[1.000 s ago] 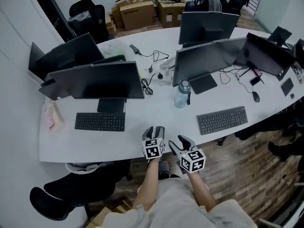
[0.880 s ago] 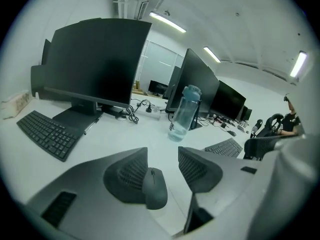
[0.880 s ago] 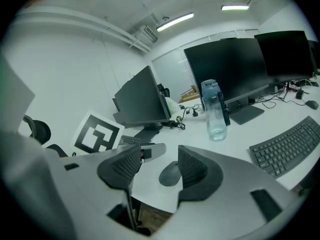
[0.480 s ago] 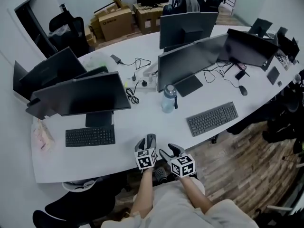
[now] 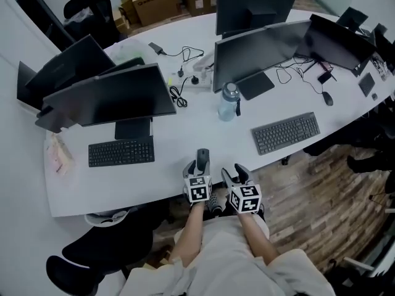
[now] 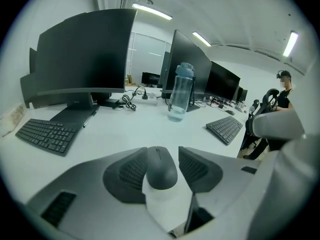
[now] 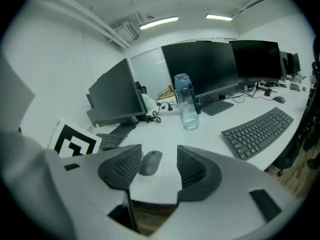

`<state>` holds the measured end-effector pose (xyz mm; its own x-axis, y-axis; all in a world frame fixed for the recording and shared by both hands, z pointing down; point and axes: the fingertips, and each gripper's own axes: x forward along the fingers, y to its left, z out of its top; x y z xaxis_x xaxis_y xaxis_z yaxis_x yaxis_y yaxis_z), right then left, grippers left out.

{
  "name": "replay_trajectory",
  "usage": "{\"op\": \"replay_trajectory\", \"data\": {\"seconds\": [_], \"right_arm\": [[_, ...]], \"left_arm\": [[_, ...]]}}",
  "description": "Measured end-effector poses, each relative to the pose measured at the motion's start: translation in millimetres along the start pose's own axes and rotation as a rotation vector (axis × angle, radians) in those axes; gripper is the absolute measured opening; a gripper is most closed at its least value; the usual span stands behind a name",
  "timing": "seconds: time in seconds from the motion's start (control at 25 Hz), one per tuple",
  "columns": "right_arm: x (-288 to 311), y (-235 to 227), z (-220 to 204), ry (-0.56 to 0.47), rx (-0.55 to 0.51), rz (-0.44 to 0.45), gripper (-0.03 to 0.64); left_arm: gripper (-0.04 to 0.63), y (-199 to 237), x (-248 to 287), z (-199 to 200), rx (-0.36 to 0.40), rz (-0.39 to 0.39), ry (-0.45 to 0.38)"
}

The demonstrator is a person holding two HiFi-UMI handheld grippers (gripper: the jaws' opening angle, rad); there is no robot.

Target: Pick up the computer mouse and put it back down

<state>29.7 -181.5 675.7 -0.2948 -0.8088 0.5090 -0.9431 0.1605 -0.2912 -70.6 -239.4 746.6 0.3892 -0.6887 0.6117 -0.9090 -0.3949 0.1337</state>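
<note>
Left claw (image 6: 162, 151) is spread, one pad on each side of the computer mouse (image 6: 161, 169). Its left-hand pad sits right against the mouse's flank, while a sliver of white shows on the other side, so this is a straddle and not a pinch. The mouse lies flat on the worktop (image 6: 125, 129), close to the front edge, nose pointing away from the person.

Right claw (image 7: 159, 151) hangs just beside it, jaws wide apart with nothing in their bite. Its own view shows the mouse out ahead, off towards its left jaw and belonging to the other claw.

Further out there is a water bottle (image 6: 180, 91) standing upright mid-worktop, a keyboard (image 7: 257, 126) off to the right, and monitors beyond, all well apart from the action.

My read is that this is the moment of the grab, lined up but not made. Next the left claw has to close evenly so both pads bear on the mouse's sides, then lift straight up. The body is smooth and rounded, so an off-centre squeeze could squirt it forward. The edge is near as well, so the set-down needs to be square.
</note>
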Motion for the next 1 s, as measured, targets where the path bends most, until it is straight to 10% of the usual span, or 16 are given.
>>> {"op": "replay_trajectory", "data": {"seconds": [0.48,1.0], "right_arm": [[6.7,8.8,-7.7,0.044,-0.078,0.052,0.219],[25.9,4.3,15.1,0.013,-0.118,0.1,0.005]], "left_arm": [[0.206,-7.0,12.0,-13.1,0.006,0.01,0.017],[0.275,-1.4,38.6,-20.6,0.011,0.061,0.085]]}}
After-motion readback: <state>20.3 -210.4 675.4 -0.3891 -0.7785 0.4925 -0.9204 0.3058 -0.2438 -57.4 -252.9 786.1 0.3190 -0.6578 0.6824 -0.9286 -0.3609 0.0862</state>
